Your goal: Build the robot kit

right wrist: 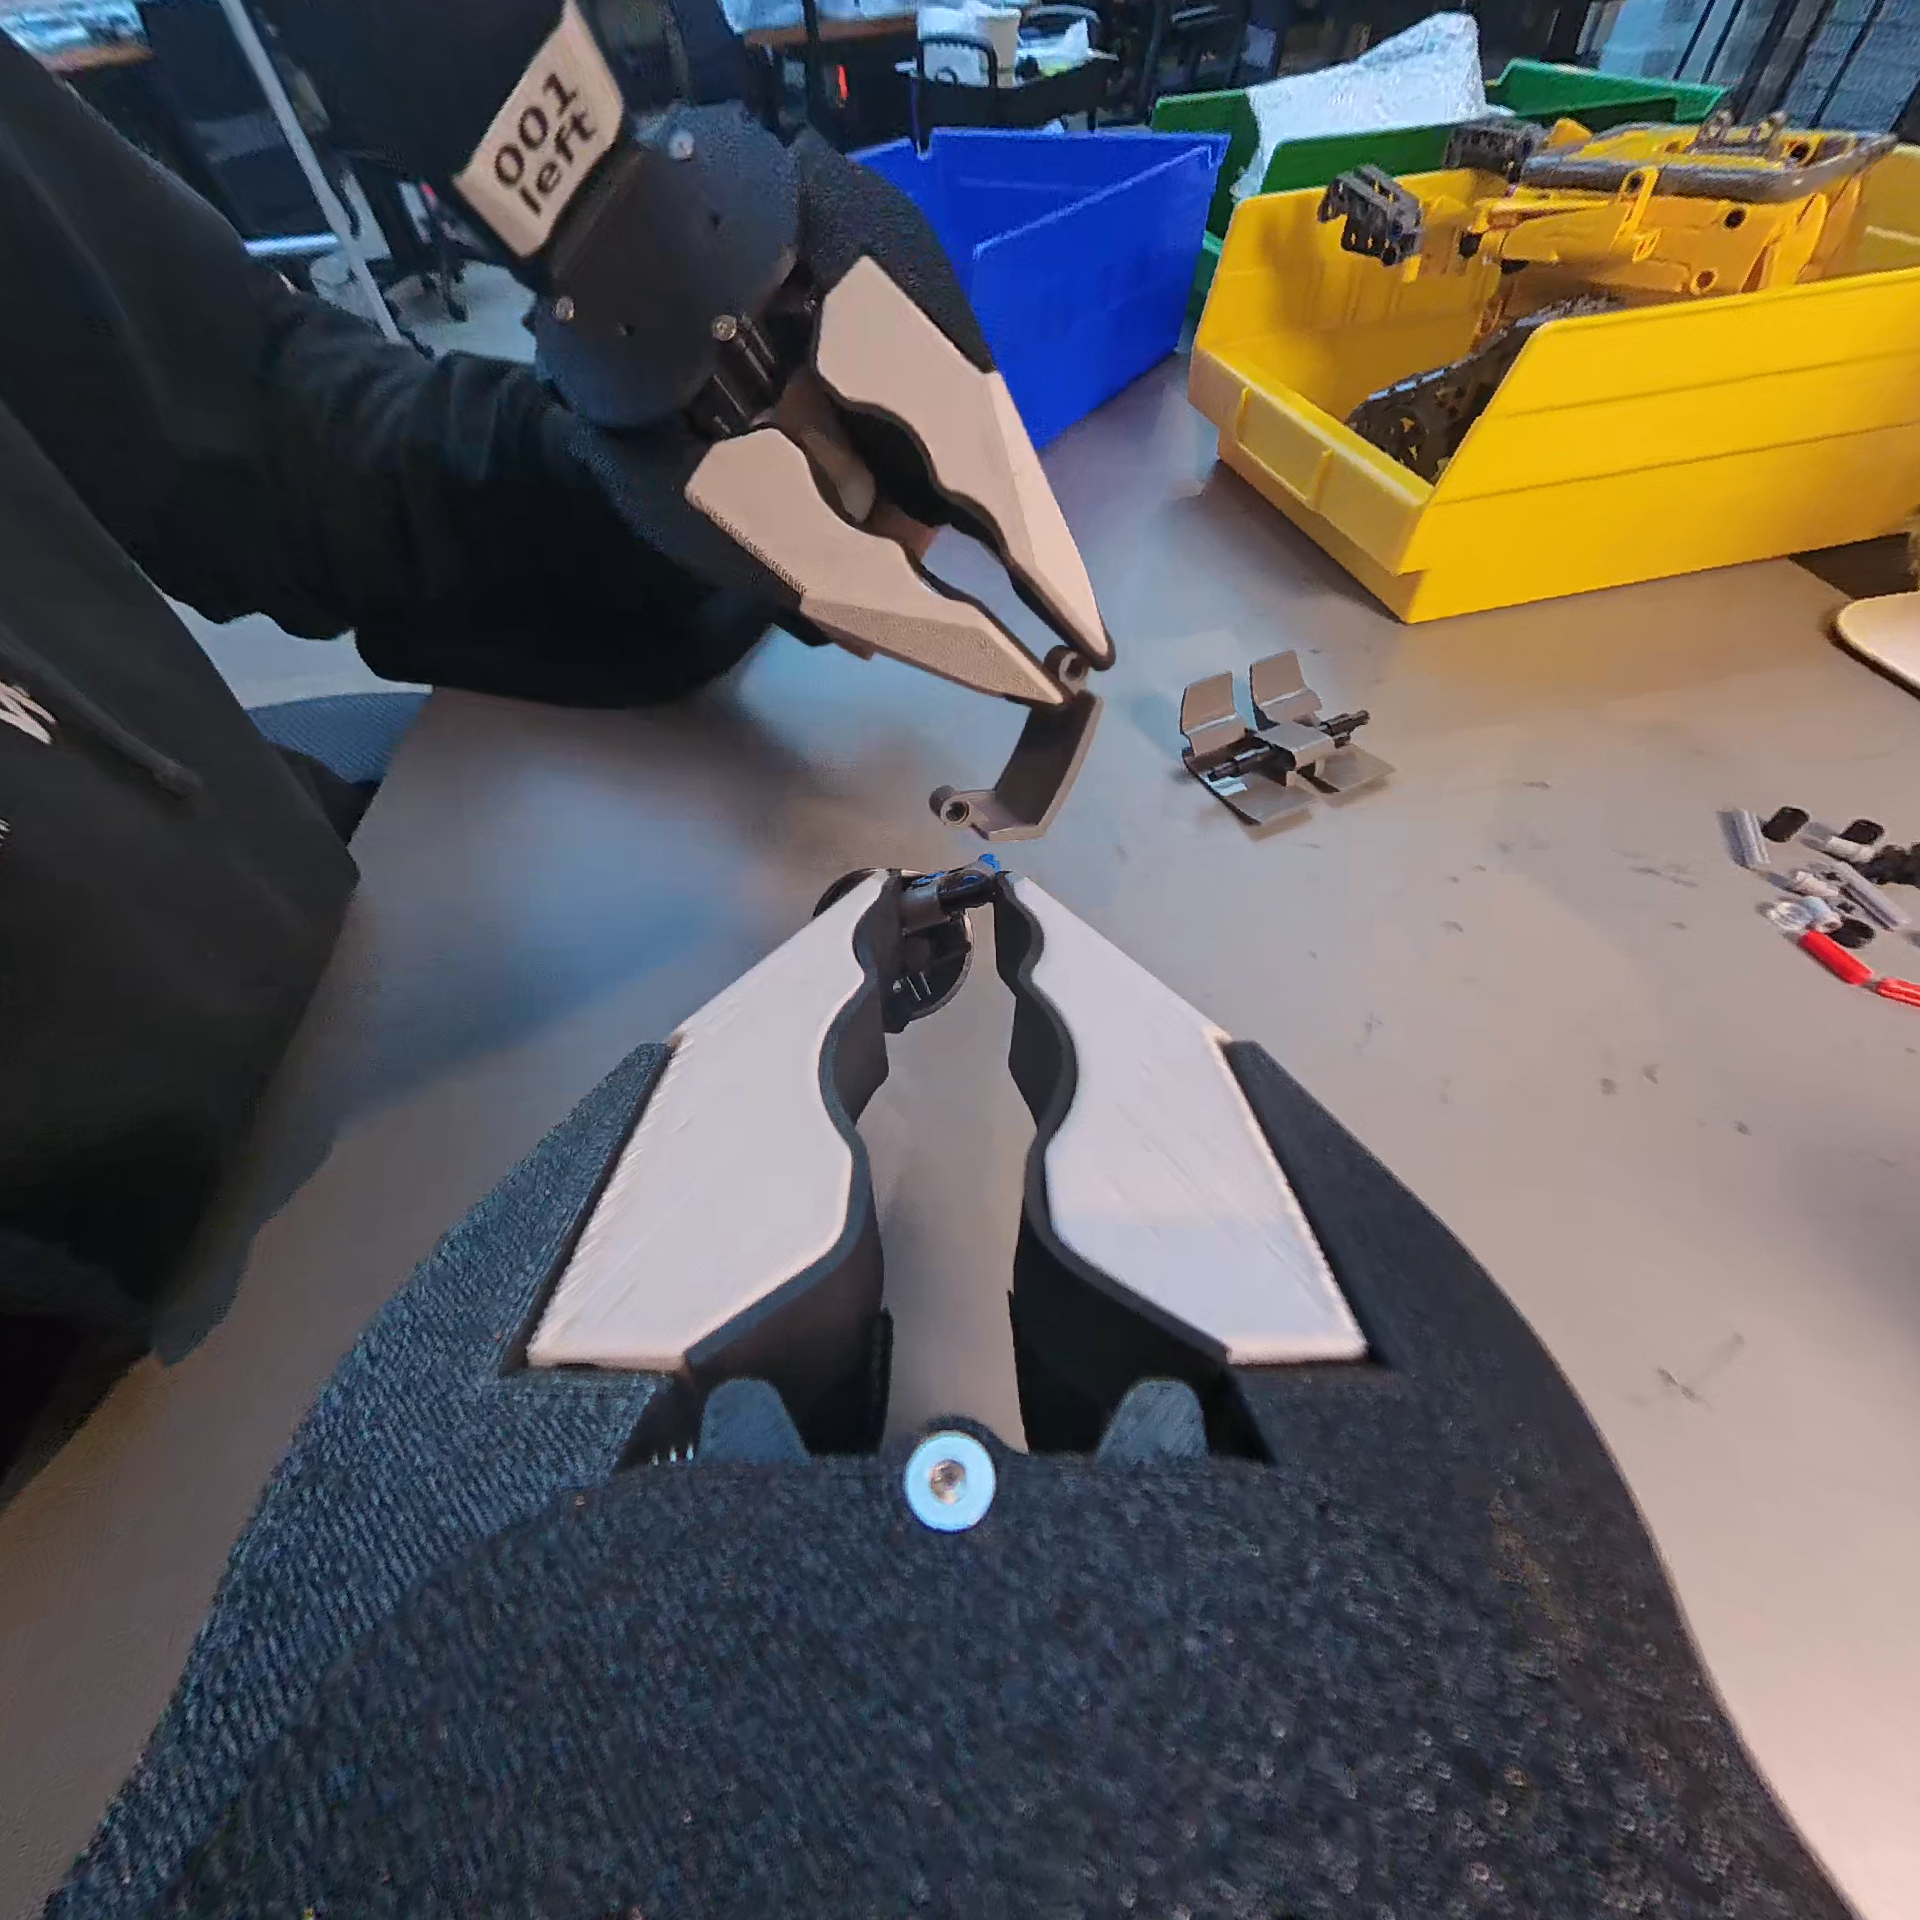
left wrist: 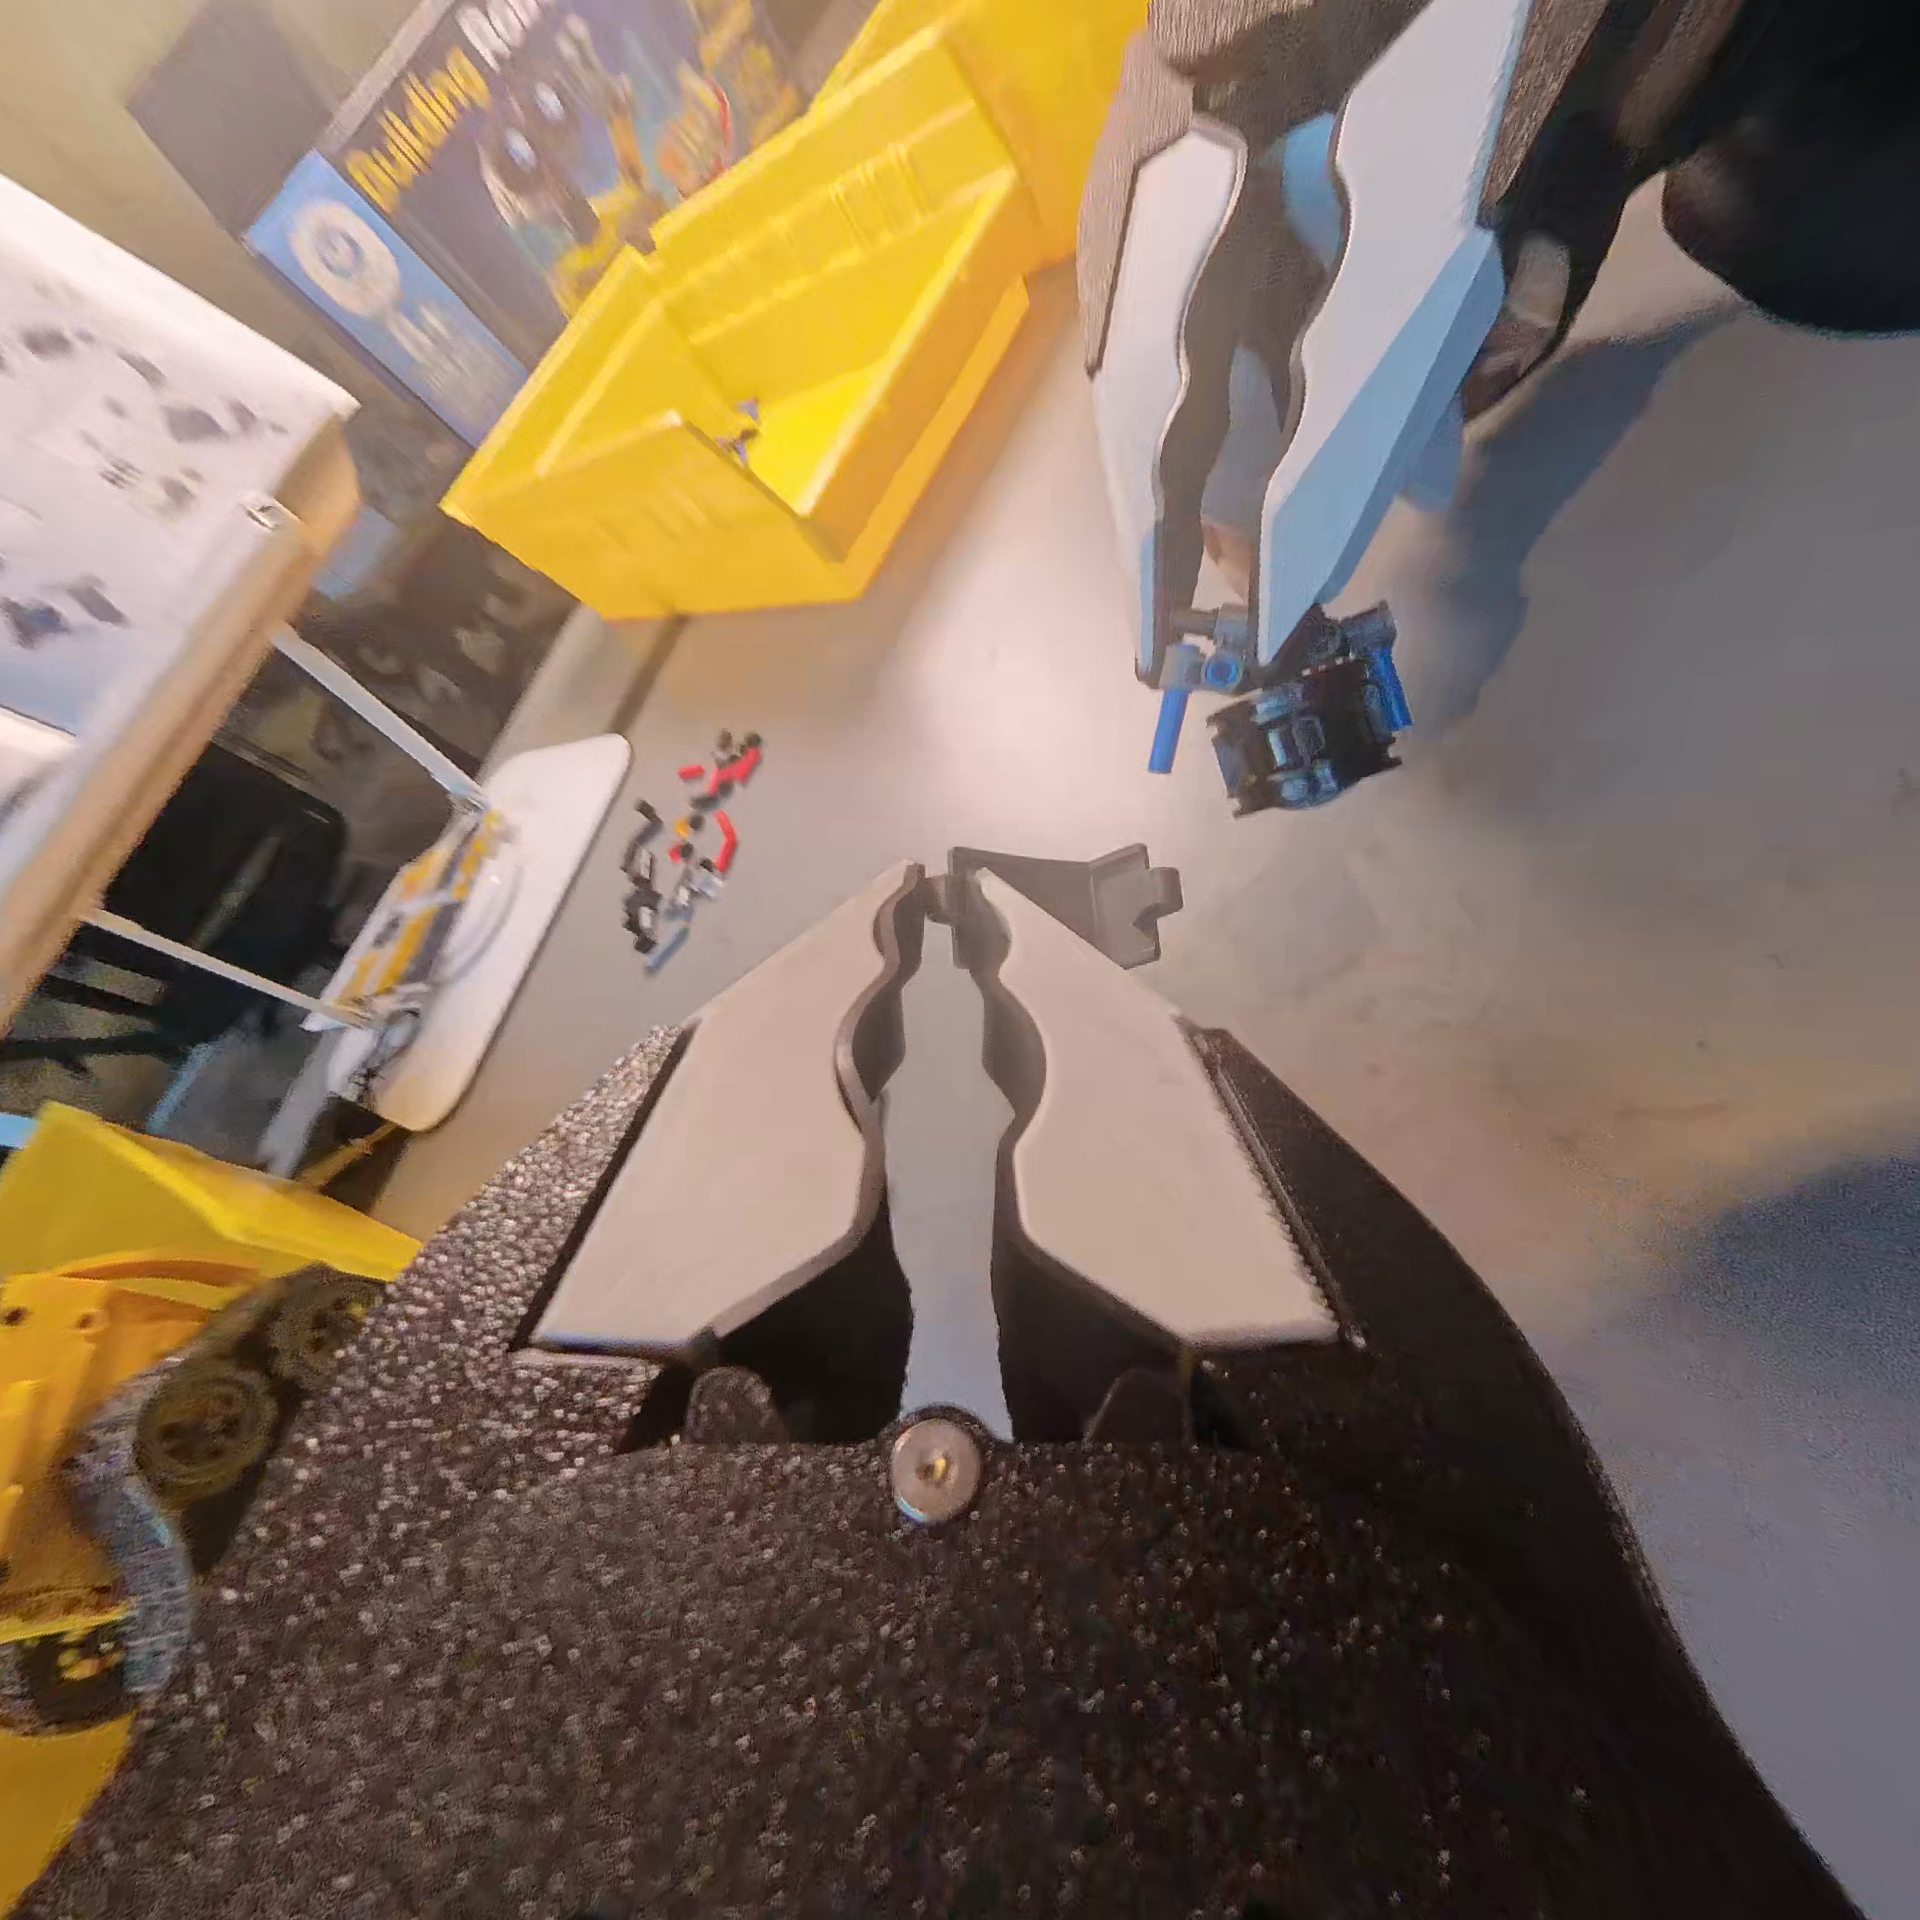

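Two grippers meet above the grey tabletop (right wrist: 1455,1091); left gripper (right wrist: 1075,665) has its jaws pinched narrow on one end of a dark grey curved panel (right wrist: 1023,774), which hangs down clear of the surface; right gripper (right wrist: 951,894) has jaws clamped on a small black-and-blue brick assembly (left wrist: 1304,717), just beside the panel's free end, not touching; grey hinged sub-assembly (right wrist: 1283,748) lies on the tabletop just beyond; loose red, black and grey pieces (right wrist: 1839,904) sit near the right edge; yellow bin (right wrist: 1558,499) with a yellow tracked model (right wrist: 1579,218) toward the far right corner; blue bin (right wrist: 1070,260) beside it; person's black sleeve (right wrist: 343,447) rests at the left edge.
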`<state>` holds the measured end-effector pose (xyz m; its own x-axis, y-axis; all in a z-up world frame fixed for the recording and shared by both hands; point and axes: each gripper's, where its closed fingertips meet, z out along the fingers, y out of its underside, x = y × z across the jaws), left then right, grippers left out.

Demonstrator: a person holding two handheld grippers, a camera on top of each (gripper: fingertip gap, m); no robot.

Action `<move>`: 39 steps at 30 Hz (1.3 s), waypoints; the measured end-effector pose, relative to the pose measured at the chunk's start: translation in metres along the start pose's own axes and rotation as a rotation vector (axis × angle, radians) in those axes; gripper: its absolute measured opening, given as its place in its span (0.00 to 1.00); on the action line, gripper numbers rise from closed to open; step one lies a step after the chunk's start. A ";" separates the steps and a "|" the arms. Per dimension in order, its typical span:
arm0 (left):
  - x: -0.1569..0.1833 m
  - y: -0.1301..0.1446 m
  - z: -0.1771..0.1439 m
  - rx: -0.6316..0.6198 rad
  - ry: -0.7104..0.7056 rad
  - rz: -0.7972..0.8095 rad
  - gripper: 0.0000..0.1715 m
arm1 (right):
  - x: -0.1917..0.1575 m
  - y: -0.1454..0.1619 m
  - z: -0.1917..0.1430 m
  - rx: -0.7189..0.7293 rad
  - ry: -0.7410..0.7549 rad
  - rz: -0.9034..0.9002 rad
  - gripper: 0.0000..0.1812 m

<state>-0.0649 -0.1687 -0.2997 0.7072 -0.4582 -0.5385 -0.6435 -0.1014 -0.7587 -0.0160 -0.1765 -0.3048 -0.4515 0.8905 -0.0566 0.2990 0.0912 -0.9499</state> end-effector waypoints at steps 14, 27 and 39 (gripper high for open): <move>-0.003 -0.017 -0.009 0.074 -0.095 0.110 0.03 | -0.011 -0.014 0.004 0.078 -0.068 0.055 0.09; 0.015 0.052 0.015 -0.205 0.153 -0.389 0.04 | -0.008 -0.008 0.004 0.065 -0.062 0.069 0.09; 0.013 0.062 0.015 -0.233 0.147 -0.432 0.04 | -0.007 -0.006 0.004 0.062 -0.061 0.080 0.09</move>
<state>-0.0917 -0.1675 -0.3593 0.8848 -0.4492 -0.1241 -0.3620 -0.4950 -0.7899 -0.0178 -0.1855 -0.3004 -0.4789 0.8651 -0.1493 0.2846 -0.0079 -0.9586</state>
